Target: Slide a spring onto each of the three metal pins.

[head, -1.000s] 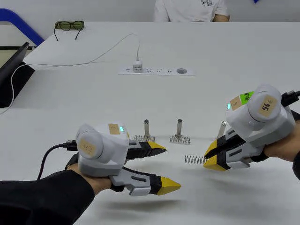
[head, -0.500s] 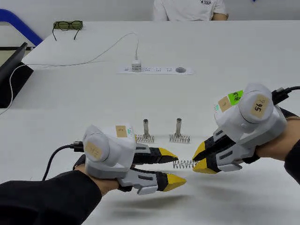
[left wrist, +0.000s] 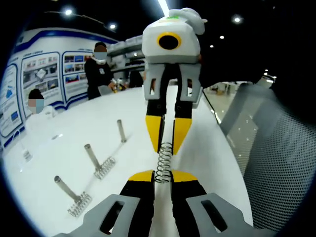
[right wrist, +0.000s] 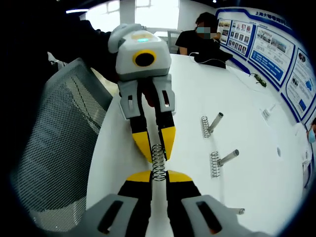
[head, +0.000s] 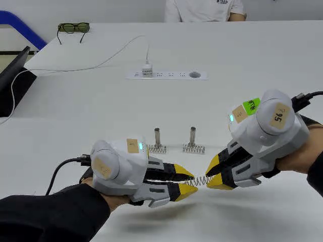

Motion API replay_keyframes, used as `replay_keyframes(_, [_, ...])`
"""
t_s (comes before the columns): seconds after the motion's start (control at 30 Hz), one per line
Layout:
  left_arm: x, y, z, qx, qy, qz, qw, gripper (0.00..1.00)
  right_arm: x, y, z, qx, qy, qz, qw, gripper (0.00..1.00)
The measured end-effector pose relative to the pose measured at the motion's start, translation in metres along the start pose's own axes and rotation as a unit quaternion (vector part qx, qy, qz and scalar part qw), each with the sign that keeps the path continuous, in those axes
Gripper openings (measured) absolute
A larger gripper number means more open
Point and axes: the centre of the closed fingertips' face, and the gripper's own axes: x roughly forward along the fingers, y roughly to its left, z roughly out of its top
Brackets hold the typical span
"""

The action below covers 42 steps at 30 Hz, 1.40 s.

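Observation:
A short wire spring (head: 201,180) hangs level between my two grippers, just above the white table (head: 242,60). My right gripper (head: 209,179) is shut on its right end and my left gripper (head: 189,182) is shut on its left end. In the left gripper view the spring (left wrist: 164,158) runs from my own jaws up to the right gripper (left wrist: 168,148). Two upright metal pins (head: 157,136) (head: 192,134) each have a spring (head: 156,149) (head: 194,148) round the base. A third pin (left wrist: 121,131) stands bare; in the head view it is hidden behind the right gripper.
A white power strip (head: 166,75) with a plugged-in charger and cable lies mid-table. Dark glasses (head: 73,27) rest at the far left corner. A person in white (head: 204,10) sits at the far side. A mesh chair (left wrist: 276,158) stands by the table edge.
The right gripper carried the spring leftwards and the left gripper moved right to meet it. The left jaws, wide open before, have shut on the spring's free end.

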Motion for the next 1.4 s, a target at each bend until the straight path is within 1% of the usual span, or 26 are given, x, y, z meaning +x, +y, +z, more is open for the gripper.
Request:
replay_keyframes(0.27, [0.001,-0.001,0.000,0.004,0.000,-0.002,1.0000,0.12,-0.007,0.001,0.015,-0.012,-0.011,-0.005,0.9999,0.12])
replay_keyframes(0.37, [0.001,-0.002,0.001,0.005,0.000,-0.003,1.0000,0.11,-0.009,0.002,0.025,-0.017,-0.020,-0.005,0.9996,0.11])
replay_keyframes(0.7, [0.003,-0.004,0.004,0.008,-0.004,-0.006,0.9999,0.11,-0.007,0.005,0.044,-0.035,-0.033,-0.004,0.9988,0.12])
replay_keyframes(0.87, [0.004,-0.005,0.005,0.010,-0.005,-0.008,0.9999,0.11,-0.006,0.006,0.046,-0.034,-0.033,-0.001,0.9989,0.12])
replay_keyframes(1.07, [0.003,-0.005,0.007,0.010,-0.009,-0.006,0.9999,0.11,-0.007,0.005,0.042,-0.024,-0.027,-0.002,0.9993,0.15])
replay_keyframes(1.17, [0.004,-0.005,0.008,0.009,-0.011,-0.007,0.9999,0.11,-0.006,0.005,0.042,-0.023,-0.028,-0.003,0.9993,0.14])
replay_keyframes(1.3, [0.003,-0.004,0.013,0.005,-0.020,-0.006,0.9998,0.11,-0.005,0.005,0.042,-0.022,-0.030,-0.005,0.9993,0.13])
replay_keyframes(1.4, [0.003,-0.004,0.013,0.007,-0.020,-0.005,0.9998,0.11,-0.005,0.005,0.043,-0.021,-0.033,-0.006,0.9992,0.12])
